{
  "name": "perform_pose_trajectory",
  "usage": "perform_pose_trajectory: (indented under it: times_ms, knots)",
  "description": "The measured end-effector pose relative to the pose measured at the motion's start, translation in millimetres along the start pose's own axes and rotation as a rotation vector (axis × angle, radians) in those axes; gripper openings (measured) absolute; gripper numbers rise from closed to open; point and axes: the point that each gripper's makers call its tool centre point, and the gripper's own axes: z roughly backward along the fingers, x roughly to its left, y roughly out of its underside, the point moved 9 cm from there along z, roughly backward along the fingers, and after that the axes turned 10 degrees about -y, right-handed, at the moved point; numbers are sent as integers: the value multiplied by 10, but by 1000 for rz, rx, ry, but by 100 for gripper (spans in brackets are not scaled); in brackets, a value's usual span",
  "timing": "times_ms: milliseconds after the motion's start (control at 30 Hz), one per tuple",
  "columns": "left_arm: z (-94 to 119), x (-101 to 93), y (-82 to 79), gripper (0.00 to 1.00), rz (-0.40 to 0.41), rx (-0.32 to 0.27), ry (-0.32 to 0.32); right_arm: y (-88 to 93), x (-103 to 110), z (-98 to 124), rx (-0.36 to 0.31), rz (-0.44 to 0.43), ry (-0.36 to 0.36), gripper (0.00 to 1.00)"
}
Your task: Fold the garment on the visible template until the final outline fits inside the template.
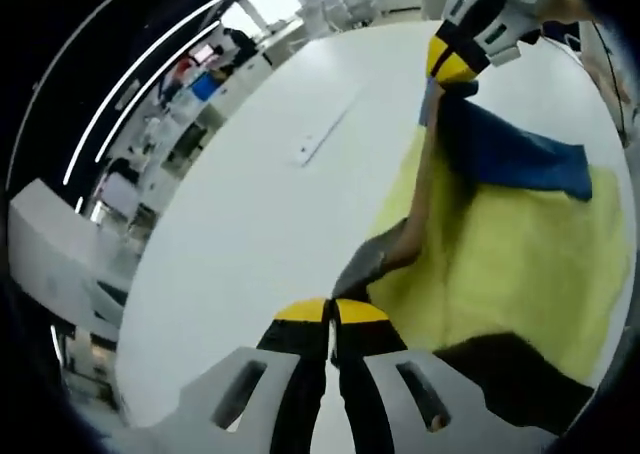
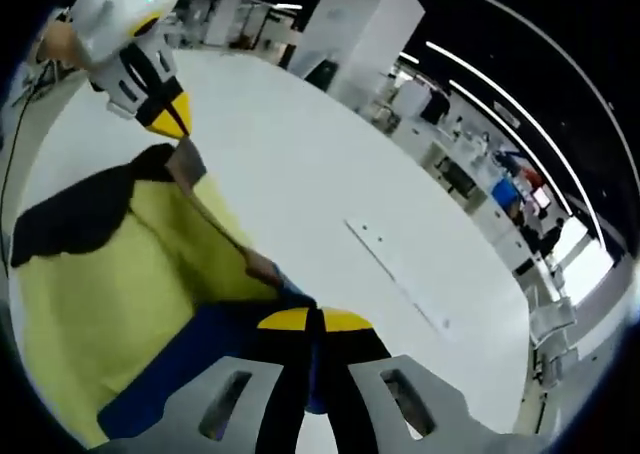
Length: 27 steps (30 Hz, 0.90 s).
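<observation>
A: One garment [image 1: 520, 264] lies on the white table [image 1: 250, 204], mostly yellow with a blue sleeve [image 1: 520, 154] and a black sleeve [image 1: 510, 369]. Its near edge is lifted off the surface, strung between two grippers.

B: And the two grippers?

A: The left gripper [image 1: 331, 312] has its yellow-tipped jaws pressed together on a grey fold of the garment. The right gripper [image 2: 314, 321] is likewise closed, pinching the cloth by the blue sleeve.

B: What differs between the views?

A: The left gripper view shows the other gripper at the top, clamped on the blue end; the right gripper view shows the left one at upper left, at the black end. One pale strip [image 2: 395, 269] lies on the bare table, well apart from the garment. No template outline can be made out.
</observation>
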Motion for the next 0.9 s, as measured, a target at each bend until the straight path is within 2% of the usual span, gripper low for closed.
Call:
perform_pose_trajectory:
  times_ms: [67,200,300,400,433,467,533,567,633,700,733,800,900]
  knots:
    - [-22,18,14,0,23,17,14,10,-30,-18,-2,-56,-16,3]
    - [-58,23,13,0,170,46,77,50,-84,-83,12,-198,-61,3]
    - [-84,44,14,0,194,62,92,65,-129,-126,15,-273,-82,3]
    - [-114,68,21,0,331,89,129,77,-184,-180,35,-351,-105,3]
    - [-118,74,22,0,346,91,130,68,-209,-193,29,-363,-101,3]
    - [-132,106,21,0,410,93,132,66,-223,-200,26,-382,-97,3]
    - [-141,140,18,0,442,84,118,60,-251,-223,11,-433,-93,3]
    - [-134,142,22,0,460,85,114,60,-261,-230,0,-467,-91,3]
    - [-146,133,47,0,551,109,132,81,-275,-253,-19,-584,-100,3]
    - [-167,125,66,0,620,116,147,100,-274,-260,-29,-649,-112,3]
    - [-156,109,70,0,645,117,153,113,-290,-275,-57,-724,-117,3]
    - [-166,100,96,0,682,118,155,137,-302,-268,-57,-728,-112,4]
    - [-193,105,122,0,708,114,128,131,-342,-256,-62,-699,-57,2]
